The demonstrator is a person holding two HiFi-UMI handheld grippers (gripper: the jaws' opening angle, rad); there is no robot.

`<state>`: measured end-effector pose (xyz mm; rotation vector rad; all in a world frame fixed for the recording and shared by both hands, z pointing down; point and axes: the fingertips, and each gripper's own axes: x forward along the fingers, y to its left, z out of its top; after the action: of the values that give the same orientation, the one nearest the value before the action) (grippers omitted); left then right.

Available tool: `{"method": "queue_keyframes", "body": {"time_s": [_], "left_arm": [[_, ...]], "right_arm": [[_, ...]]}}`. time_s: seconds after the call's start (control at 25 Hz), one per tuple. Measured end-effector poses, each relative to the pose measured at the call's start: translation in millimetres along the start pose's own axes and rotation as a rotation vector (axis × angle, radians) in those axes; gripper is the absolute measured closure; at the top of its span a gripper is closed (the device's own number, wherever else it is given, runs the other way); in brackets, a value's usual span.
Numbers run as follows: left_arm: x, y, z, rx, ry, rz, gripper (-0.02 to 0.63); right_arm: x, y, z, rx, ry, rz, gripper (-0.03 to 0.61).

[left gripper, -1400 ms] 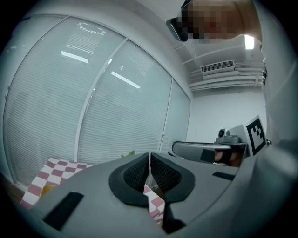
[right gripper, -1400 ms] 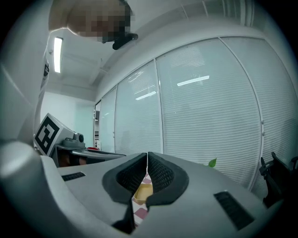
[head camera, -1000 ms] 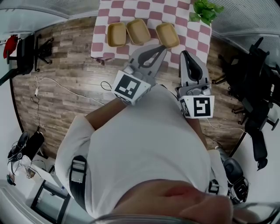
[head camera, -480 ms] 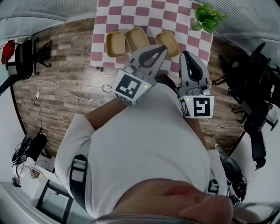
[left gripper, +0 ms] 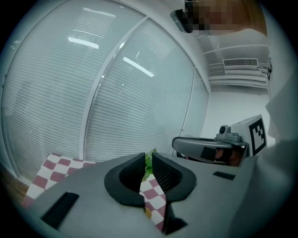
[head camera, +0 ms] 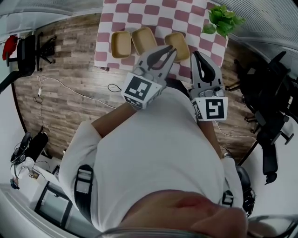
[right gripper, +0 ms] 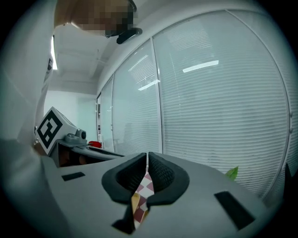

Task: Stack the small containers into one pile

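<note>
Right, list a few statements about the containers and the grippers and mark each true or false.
1. Three containers lie on the checked cloth. True.
2. The containers are already in one pile. False: they lie side by side in a row, none inside another.
3. The left gripper holds a container. False: its jaws are close together with nothing between them.
4. A plant stands at the cloth's right edge. True.
5. The right gripper has its jaws wide apart. False: they are nearly touching, and empty.
</note>
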<state>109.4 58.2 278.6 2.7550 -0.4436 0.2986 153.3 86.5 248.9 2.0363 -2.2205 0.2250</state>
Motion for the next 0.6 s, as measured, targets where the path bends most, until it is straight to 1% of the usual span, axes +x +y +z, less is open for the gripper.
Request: {"method": "queue_keyframes", "body": {"time_s": [0.12,0.24,0.28,0.36,0.44,0.52,0.56,0.6], "left_arm": [[11.3,4.5,-21.7,-0.037,0.046,0.026,0.575],[18.9,11.5,-44.5,-0.093,0.111,0.05,0.574],[20.1,16.1,-50.2,-0.104,0.125,0.063,0.564],[23.3,25.7,-62.3,-0.122,0.142,0.088,0.514],[28.2,34.4,-78.2,-0.147,0.164,0.112,0.511],[33.5,42.9,-98.4,-0.17,0.194,0.14,0.509],[35.9,47.3,-110.0,-0.182,0.213,0.154,0.509],[38.1,51.8,-122.4,-0.194,0.236,0.168,0.509]], "right_arm": [[2.1,-10.7,-20.8,0.002,0.044,0.018,0.545],[6.8,-14.2,-37.1,0.015,0.074,0.035,0.543],[9.9,-14.0,-42.0,0.021,0.08,0.043,0.543],[15.4,-15.5,-57.3,0.015,0.108,0.059,0.543],[22.2,-19.8,-75.4,0.016,0.143,0.07,0.54],[29.9,-25.2,-94.4,0.017,0.187,0.075,0.524],[33.8,-28.1,-104.4,0.014,0.212,0.076,0.487],[37.5,-30.8,-114.9,0.011,0.237,0.076,0.479]]}}
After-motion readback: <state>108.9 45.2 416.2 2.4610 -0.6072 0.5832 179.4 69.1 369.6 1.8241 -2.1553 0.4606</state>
